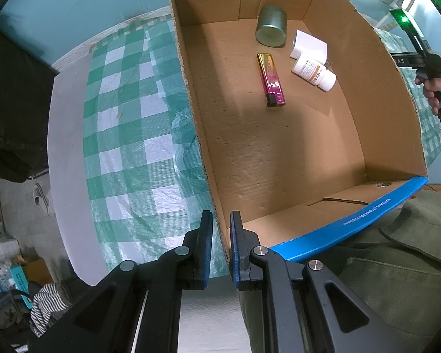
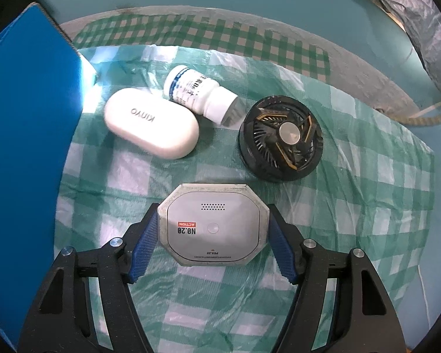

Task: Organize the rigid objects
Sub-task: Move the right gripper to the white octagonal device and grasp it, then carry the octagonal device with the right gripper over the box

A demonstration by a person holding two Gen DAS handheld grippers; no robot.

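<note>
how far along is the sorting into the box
Done: a green tin, a lighter, a white bottle and a white block lie in the cardboard box. In hand: the right gripper straddles the grey octagonal case; the left gripper clamps the box wall. Left: white KINYO case, second bottle, black fan.

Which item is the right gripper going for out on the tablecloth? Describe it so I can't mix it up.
On the green checked tablecloth, beside the blue box wall, the right gripper straddles a flat grey eight-sided case. It lies nearest the camera, before the white oval case, pill bottle and black round fan. Only it reads "NO.20".
</note>
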